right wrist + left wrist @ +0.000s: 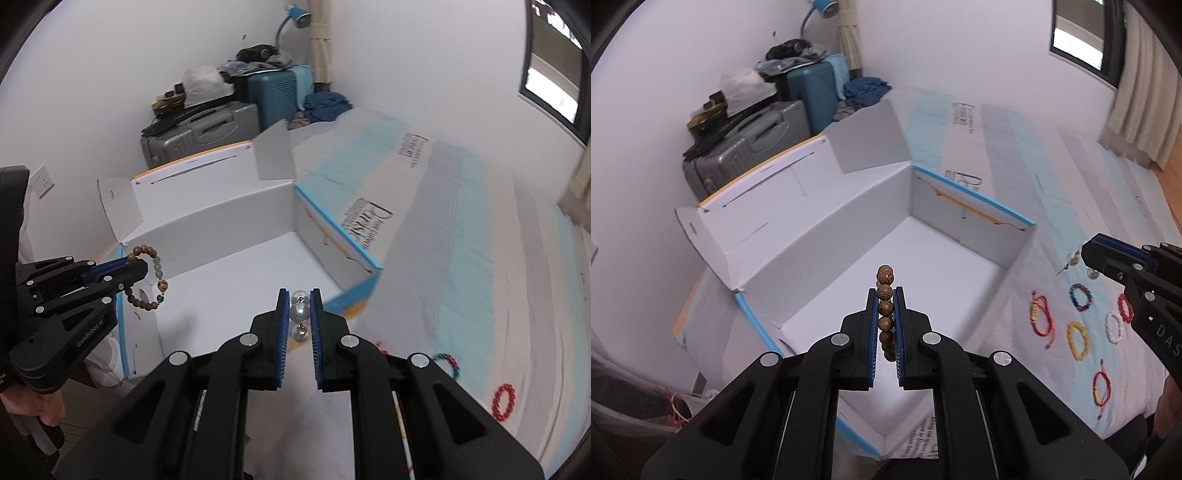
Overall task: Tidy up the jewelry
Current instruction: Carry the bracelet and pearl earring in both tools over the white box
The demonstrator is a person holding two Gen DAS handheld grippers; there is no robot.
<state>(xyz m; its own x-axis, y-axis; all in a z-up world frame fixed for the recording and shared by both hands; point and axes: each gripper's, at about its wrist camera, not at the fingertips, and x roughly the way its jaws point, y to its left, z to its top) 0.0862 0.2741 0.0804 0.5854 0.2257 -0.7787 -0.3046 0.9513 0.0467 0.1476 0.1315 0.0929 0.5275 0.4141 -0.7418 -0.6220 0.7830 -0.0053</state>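
My left gripper (885, 295) is shut on a wooden bead bracelet (885, 314) and holds it above the open white box (849, 236). In the right wrist view the left gripper (138, 264) holds the same bracelet (149, 277), which has pale green beads, at the box's left edge. My right gripper (299, 295) is shut on a pearl earring (300, 312) near the box's (229, 221) front right corner. In the left wrist view the right gripper (1084, 253) holds the pearl earring (1073, 258) over the bed.
Several bracelets lie on the striped bedsheet (1015, 155): red cord (1041, 321), multicolour (1080, 297), yellow (1076, 339), white (1113, 326), another red cord (1102, 387). A red bead bracelet (504, 402) lies right. Suitcases (746, 151) stand by the wall.
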